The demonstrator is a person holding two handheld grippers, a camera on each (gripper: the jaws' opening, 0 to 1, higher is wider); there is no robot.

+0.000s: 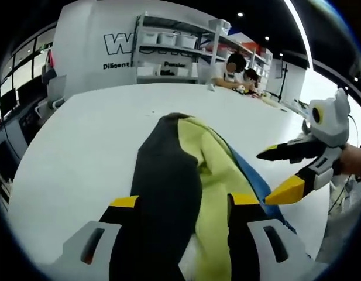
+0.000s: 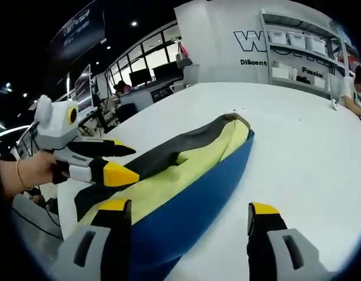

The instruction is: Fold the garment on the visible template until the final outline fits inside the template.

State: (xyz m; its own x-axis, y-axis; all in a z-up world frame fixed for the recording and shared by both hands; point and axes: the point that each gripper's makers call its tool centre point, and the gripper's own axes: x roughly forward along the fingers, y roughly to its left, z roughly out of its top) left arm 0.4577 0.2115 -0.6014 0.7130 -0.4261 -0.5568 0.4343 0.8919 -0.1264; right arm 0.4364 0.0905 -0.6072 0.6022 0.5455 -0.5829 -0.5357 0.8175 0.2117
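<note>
A black, yellow and blue garment (image 1: pixel 186 170) lies bunched in a long roll on the white table (image 1: pixel 92 134). My left gripper (image 1: pixel 185 201) is open, its yellow-tipped jaws standing on either side of the black and yellow cloth. The right gripper (image 1: pixel 262 178) comes in from the right, open, beside the blue edge. In the right gripper view the garment (image 2: pixel 186 164) runs away from me, blue side nearest. My right gripper (image 2: pixel 188 206) is open over that blue part. The left gripper (image 2: pixel 136 163), held by a hand, is at the garment's black side.
White shelves with bins (image 1: pixel 174 47) stand beyond the table's far end, where people (image 1: pixel 236 67) sit. Desks with monitors (image 2: pixel 139 76) are off the table's left side. The table's near edge (image 2: pixel 60 205) is close to the left gripper.
</note>
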